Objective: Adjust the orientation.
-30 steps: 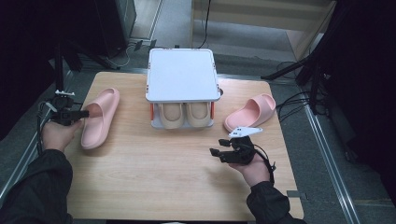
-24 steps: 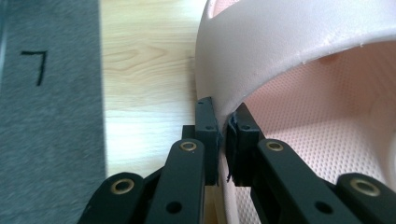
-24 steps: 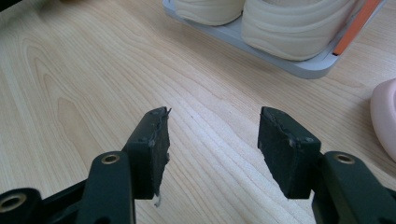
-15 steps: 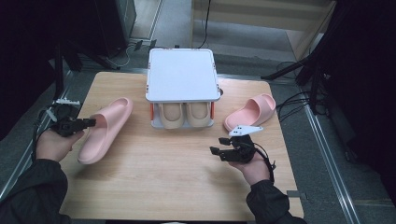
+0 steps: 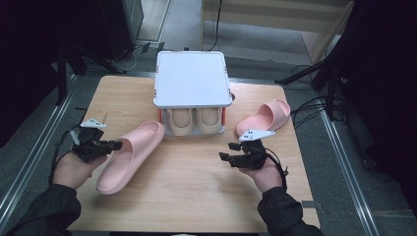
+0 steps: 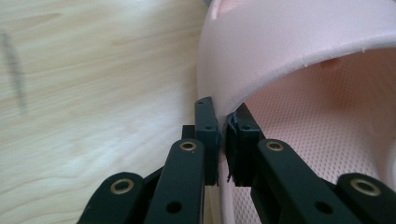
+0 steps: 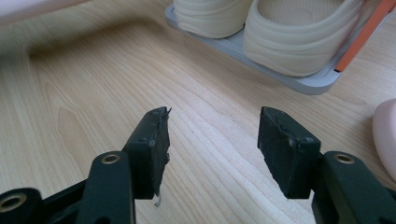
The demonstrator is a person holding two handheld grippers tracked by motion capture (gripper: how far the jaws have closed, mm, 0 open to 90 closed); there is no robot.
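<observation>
Foam pink slipper [image 5: 129, 156] lies slantwise on the surface's left part, looking light, soft and bendy; left gripper [image 5: 112, 145] jaws pinch its thin side wall, a sensible hold. Right gripper [image 5: 223, 157] jaws gape empty.

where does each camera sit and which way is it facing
High view: above the person's side, looking forward and down on the table; both forearms, left claw, right claw.
Left gripper view: rides the left claw, shut on the pink slipper.
Right gripper view: rides the open right claw, facing the rack.
Shared: slipper, rack.
</observation>
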